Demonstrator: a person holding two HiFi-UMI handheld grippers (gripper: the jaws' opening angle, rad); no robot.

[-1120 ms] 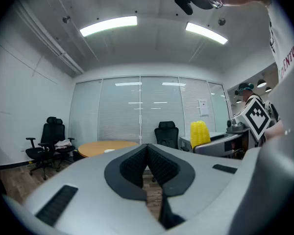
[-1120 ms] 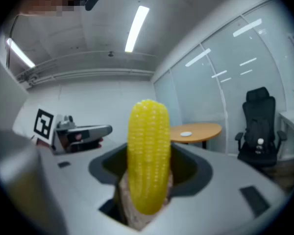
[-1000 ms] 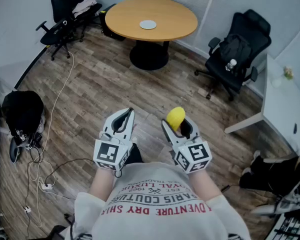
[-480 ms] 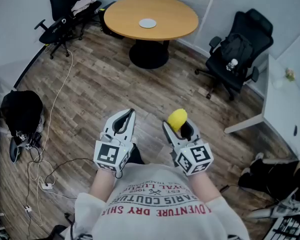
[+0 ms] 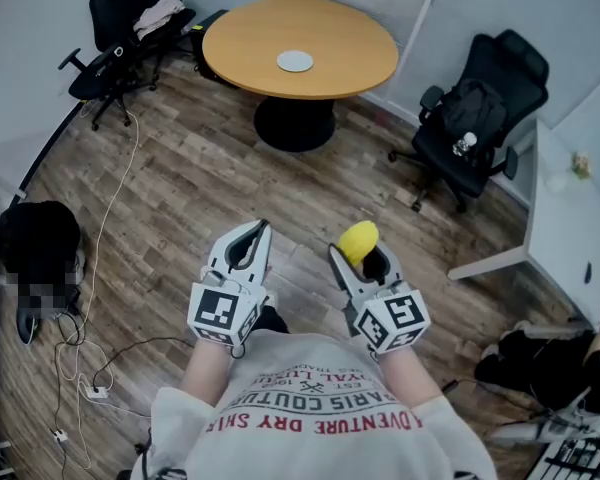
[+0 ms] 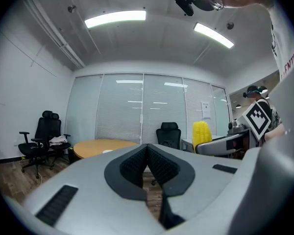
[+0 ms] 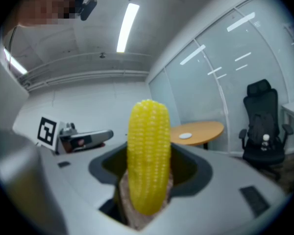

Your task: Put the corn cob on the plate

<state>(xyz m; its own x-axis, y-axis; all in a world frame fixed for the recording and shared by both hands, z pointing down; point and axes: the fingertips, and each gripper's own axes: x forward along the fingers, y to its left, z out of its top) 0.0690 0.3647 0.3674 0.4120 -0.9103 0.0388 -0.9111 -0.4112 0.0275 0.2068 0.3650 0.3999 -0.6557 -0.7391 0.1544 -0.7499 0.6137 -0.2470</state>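
Over the wood floor (image 5: 180, 188), well short of the round table (image 5: 242, 28) — we've got the corn cob (image 5: 357, 239) up in the air

Our right gripper (image 5: 362, 258) is clamped on the corn cob, which stands upright between its jaws. Our left gripper (image 5: 246, 240) is just beside it, jaws pressed together on nothing. The white plate (image 5: 295, 61) lies near the table's middle, well apart from the cob.
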